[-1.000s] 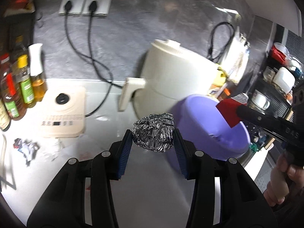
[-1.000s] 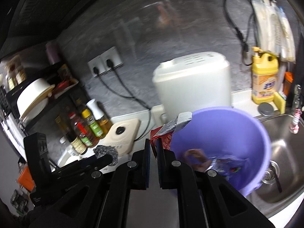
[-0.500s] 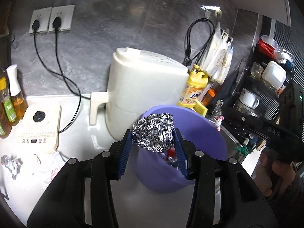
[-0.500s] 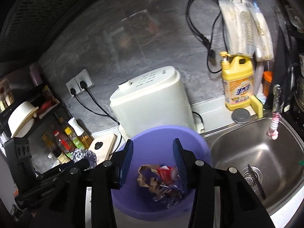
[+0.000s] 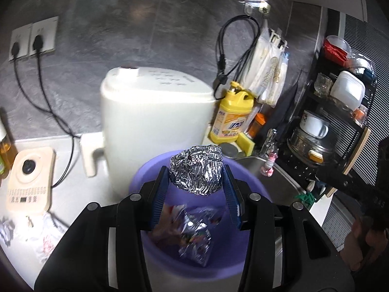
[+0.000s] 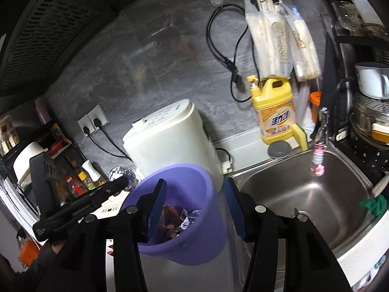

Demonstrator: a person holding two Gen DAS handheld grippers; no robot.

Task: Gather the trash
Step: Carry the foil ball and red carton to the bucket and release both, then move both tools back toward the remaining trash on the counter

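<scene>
holding a crumpled foil ball between its blue pads, my left gripper sits partly closed directly above the purple bin, which already contains wrappers. my right gripper is opening with nothing between its jaws, positioned over the bin's rim nearest the steel sink. behind the bin stands a white appliance.

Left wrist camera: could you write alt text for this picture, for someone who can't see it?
A gripper holds a crumpled foil ball between its blue pads, above a purple bin that already has wrappers in it. Behind the bin stand a white appliance and a yellow soap bottle on a counter, with a steel sink to the right.
</scene>
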